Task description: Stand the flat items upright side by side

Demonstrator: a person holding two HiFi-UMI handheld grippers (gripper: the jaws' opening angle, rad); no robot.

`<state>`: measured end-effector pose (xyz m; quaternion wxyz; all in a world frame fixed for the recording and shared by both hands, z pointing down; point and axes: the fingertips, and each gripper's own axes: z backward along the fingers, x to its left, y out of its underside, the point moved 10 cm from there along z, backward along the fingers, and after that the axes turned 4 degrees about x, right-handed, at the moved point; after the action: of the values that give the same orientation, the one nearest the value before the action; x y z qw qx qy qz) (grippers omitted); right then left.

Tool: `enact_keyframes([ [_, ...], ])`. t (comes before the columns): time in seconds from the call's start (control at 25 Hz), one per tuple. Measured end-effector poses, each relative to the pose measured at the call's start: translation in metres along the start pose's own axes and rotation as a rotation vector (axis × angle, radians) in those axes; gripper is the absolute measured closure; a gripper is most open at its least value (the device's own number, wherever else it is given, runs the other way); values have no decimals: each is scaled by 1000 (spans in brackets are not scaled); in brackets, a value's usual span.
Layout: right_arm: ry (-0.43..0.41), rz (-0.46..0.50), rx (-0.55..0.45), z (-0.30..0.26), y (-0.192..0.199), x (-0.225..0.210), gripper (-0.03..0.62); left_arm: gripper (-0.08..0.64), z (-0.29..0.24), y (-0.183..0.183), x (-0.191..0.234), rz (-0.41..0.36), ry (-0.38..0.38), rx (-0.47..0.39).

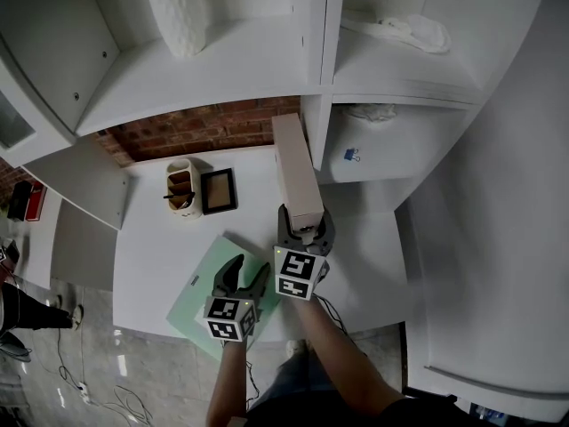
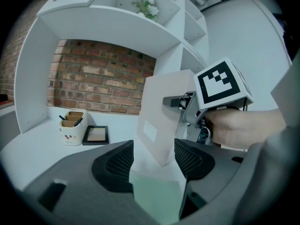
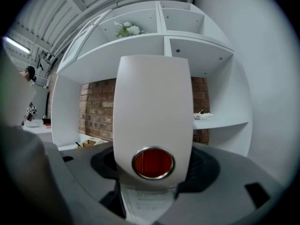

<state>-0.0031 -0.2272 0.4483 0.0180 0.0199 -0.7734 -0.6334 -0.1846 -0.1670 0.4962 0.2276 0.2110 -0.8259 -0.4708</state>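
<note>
While the head view gives only the top and one side of the file [image 1: 297, 169], upright on the desk [image 1: 156, 247] by the shelf divider [image 1: 316, 130], the right gripper view shows its spine and a metal-ringed hole [image 3: 153, 162] (red inside).

Right gripper [image 1: 304, 231]: jaws wide, pads closed on the file's sides.

Left gripper [image 1: 240, 272]: jaws apart, gripping nothing. The green folder [image 1: 197, 294] lies flat on the desk beneath them.

Only the left gripper view shows a label [image 2: 150, 131] on the file's side.

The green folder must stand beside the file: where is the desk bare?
Bare: right of the white file, and between it and the picture frame. Crowded: the front, with green folder, left gripper and right gripper.
</note>
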Motion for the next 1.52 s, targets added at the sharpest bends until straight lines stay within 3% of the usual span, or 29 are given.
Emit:
enact_keyframes([
  [0.12, -63, 9, -23, 3, -4, -2, 253, 288, -2, 0, -3, 2, 1, -9],
  [0.44, -172, 61, -44, 45, -1, -19, 246, 288, -11, -11, -20, -54, 20, -63],
  [0.56, -185, 77, -47, 60, 3, -31, 273, 288, -21, -22, -33, -111, 44, -79],
  [0.68, -202, 92, -36, 67, 6, -42, 341, 289, -33, -35, -45, -163, 70, -99],
  [0.76, -230, 99, -26, 69, 8, -45, 398, 308, -40, -43, -53, -199, 86, -104],
  [0.92, -280, 108, -1, 68, 13, -48, 439, 344, -52, -52, -65, -257, 90, -96],
  [1.2, -346, 122, 14, 54, 17, -50, 460, 366, -59, -58, -57, -263, 65, -89],
  [1.52, -335, 105, 6, 46, 18, -44, 472, 370, -69, -67, -43, -307, 95, -83],
])
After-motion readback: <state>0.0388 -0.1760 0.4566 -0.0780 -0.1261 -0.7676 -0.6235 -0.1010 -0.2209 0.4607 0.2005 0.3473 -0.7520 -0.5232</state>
